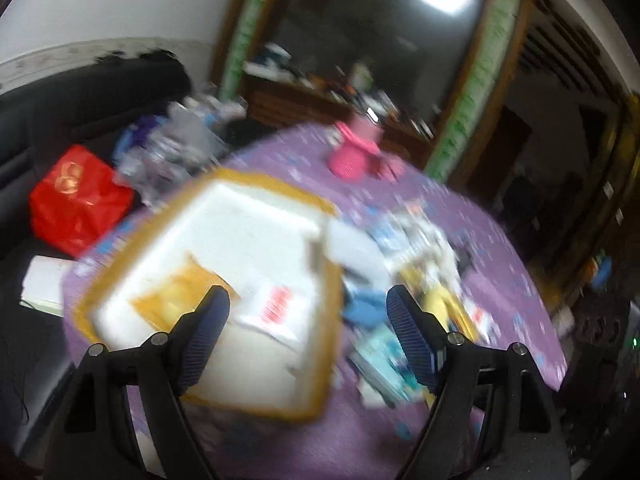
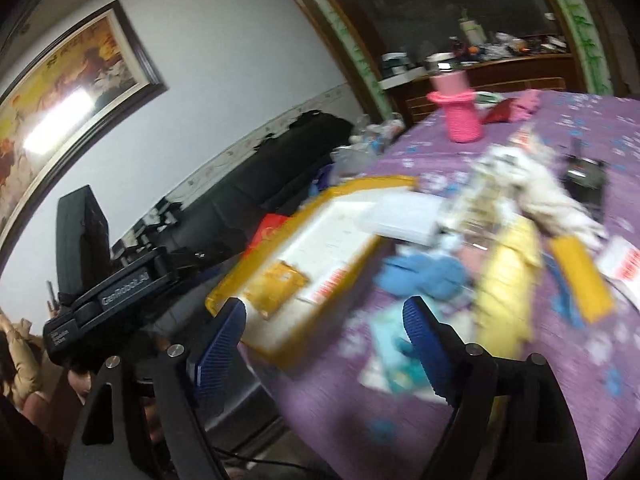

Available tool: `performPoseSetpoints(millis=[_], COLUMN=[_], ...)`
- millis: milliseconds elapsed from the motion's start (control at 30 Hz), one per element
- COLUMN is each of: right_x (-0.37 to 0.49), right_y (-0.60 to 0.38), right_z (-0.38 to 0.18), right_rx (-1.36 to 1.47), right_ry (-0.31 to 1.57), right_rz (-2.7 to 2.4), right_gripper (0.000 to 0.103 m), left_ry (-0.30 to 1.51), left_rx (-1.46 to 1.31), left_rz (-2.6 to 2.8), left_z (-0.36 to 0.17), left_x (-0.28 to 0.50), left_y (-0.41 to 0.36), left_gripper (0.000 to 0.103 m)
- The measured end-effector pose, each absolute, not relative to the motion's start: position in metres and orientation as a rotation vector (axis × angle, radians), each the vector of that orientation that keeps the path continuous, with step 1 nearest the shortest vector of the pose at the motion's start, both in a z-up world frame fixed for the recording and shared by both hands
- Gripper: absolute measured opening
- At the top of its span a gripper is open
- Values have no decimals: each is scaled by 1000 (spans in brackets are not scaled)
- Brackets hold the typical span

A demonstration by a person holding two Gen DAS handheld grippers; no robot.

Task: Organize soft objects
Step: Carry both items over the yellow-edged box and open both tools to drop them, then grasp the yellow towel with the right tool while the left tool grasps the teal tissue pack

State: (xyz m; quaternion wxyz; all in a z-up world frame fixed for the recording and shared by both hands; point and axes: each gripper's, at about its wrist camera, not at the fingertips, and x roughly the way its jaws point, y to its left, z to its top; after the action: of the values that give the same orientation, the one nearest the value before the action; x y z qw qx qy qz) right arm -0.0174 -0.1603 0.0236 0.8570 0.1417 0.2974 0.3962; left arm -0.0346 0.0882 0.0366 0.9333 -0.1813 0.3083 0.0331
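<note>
barely begun, it seems: both the left gripper point(image 1: 308, 312) and right gripper point(image 2: 324, 320) gape wide and hold nothing, the white foam box with yellow tape point(image 1: 248, 232) holds no soft item, and the blue cloth point(image 2: 424, 276) and pale yellow cloth point(image 2: 508, 284) lie loose on the purple-clothed table point(image 1: 500, 232).

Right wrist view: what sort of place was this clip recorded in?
Most likely a lived-in home living or dining room. A framed painting hangs above a dark sofa, a round table wears a purple floral tablecloth, and a cluttered wooden sideboard stands behind it.

motion blur smears the pile of soft things point(image 1: 420, 264) near the tabletop's point(image 1: 360, 440) middle; individual pieces and the box's point(image 1: 240, 240) label cannot be told.
</note>
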Motion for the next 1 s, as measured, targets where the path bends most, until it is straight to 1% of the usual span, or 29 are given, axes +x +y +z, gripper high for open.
performPoseSetpoints(millis=[133,333,567,667,733,767,800,833,1000], right_x=[-21,-10,38,75,93,99,103,109,114], right_y=[-201,-234,-214,-194,-183,-177,-174,-168,-160], right_z=[7,1,0,-5,-13,-16,-18,-18,-9], right_rx=[352,410,416,405,391,393,393,394,396], right_ry=[667,713,787,837,864,876,881,898,843], right_rz=[763,644,550,528,534,539,548,569,573], right_gripper=[83,83,83,77,75,69,53,43,42], left_ry=[719,805,859,895,946,969,991,1022,1078], left_rx=[-376,-292,-241,-225,-210,-210,-220,-242,-231], left_rz=[-41,-102,-73,-68,-71,-70,-71,-71,-5], left_z=[26,21,13,9,3,-1,-4,-8,-14], left_x=[-23,-12,-4,7,15,19,22,27,41], left_y=[64,31,10,1,-5,-7,-8,-10,-20], left_gripper=[81,81,81,81,81,81,81,81,81])
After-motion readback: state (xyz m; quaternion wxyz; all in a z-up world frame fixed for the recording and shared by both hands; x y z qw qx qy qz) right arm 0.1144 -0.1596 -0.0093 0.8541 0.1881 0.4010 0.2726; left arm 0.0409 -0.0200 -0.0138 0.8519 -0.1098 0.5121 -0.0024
